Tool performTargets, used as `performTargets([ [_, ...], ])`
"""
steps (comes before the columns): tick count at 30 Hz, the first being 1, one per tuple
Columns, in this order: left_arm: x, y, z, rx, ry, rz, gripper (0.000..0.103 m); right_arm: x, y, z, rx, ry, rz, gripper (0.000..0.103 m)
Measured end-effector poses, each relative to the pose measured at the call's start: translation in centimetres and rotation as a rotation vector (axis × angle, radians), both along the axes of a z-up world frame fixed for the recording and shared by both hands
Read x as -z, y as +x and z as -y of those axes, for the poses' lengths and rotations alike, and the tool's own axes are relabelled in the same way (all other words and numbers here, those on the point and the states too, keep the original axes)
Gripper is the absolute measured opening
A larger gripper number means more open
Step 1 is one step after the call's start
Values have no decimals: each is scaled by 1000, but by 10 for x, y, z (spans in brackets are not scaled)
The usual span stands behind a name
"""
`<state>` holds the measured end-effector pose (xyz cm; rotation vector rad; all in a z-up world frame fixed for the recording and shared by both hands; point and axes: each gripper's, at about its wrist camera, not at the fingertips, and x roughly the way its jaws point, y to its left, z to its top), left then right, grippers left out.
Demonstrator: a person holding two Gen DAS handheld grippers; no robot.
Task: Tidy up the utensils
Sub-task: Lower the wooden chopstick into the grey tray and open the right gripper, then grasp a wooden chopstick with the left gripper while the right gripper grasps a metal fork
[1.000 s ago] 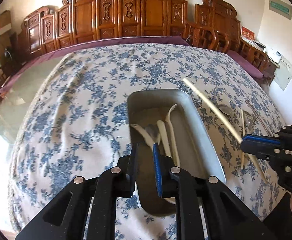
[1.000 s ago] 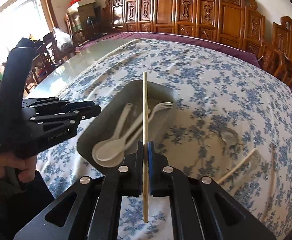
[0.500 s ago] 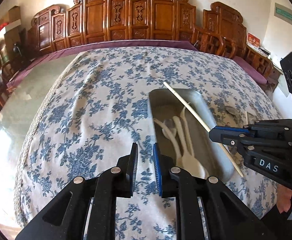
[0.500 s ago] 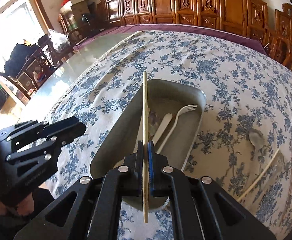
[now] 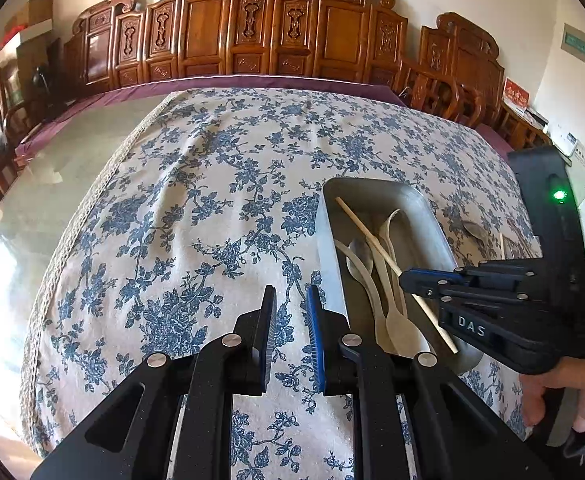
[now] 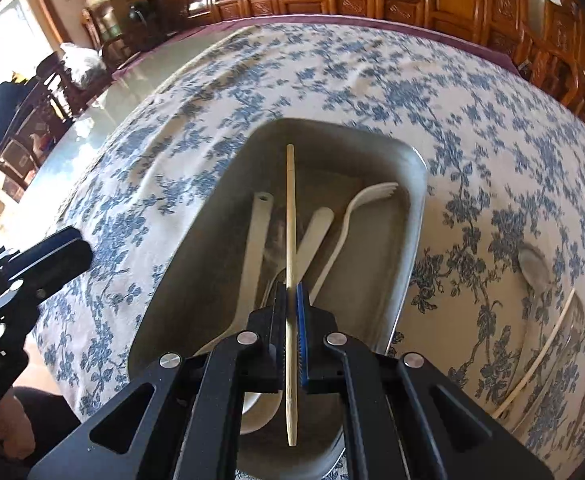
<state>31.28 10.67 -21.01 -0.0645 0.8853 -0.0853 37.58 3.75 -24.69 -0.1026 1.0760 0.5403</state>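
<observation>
Here the right gripper was clamped on 1 chopstick, which reached ahead of its jaws over the metal tray. The left gripper stood slightly parted and empty, the tray just right of its jaws.

Grippers, 2 pcs, handheld
L gripper: jaws apart, nothing btwn. R gripper: jaws clamped on chopstick, held level, pointing fwd.

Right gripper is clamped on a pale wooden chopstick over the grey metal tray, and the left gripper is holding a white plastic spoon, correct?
Not quite. The left gripper is open and empty in the left wrist view; the rest stands: right gripper, pale wooden chopstick, grey metal tray.
</observation>
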Motion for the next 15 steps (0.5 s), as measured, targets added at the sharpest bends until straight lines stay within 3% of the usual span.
performTargets([
  [10,-3,2,9,7,-9,6,19,-24,-11,26,-33,87,103,7],
  [15,-8,0,25,32,-19,20,34,-45,-24,81,-9,99,174,8],
])
